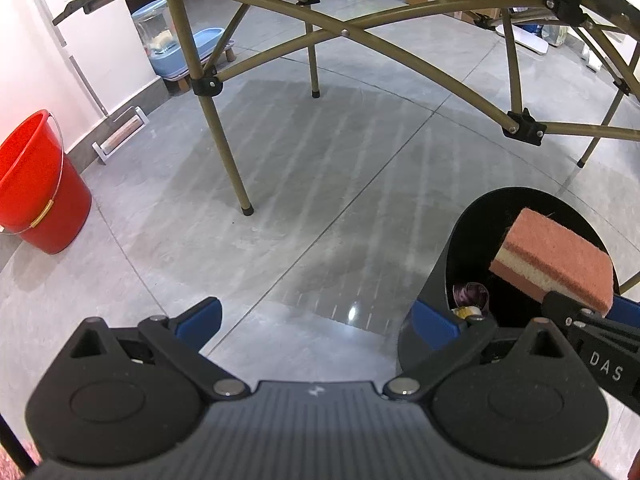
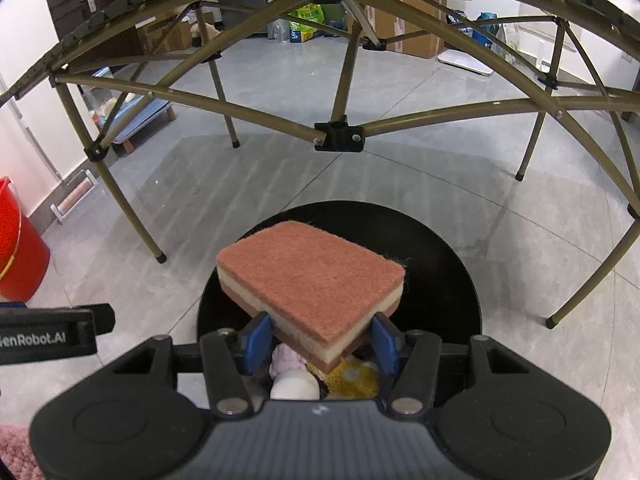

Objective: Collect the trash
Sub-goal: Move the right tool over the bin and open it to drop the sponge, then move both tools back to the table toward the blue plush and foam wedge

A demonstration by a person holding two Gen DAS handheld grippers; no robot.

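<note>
Over black bin [image 2: 440,280]: right tongs [image 2: 320,338] clamp sponge [image 2: 312,276], flat, long axis pointing away; left tongs [image 1: 316,320] released.

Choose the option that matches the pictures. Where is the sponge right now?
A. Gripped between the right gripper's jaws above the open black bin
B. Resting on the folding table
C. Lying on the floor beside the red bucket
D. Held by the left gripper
A: the sponge sits clamped in the right gripper over the black bin.
</note>
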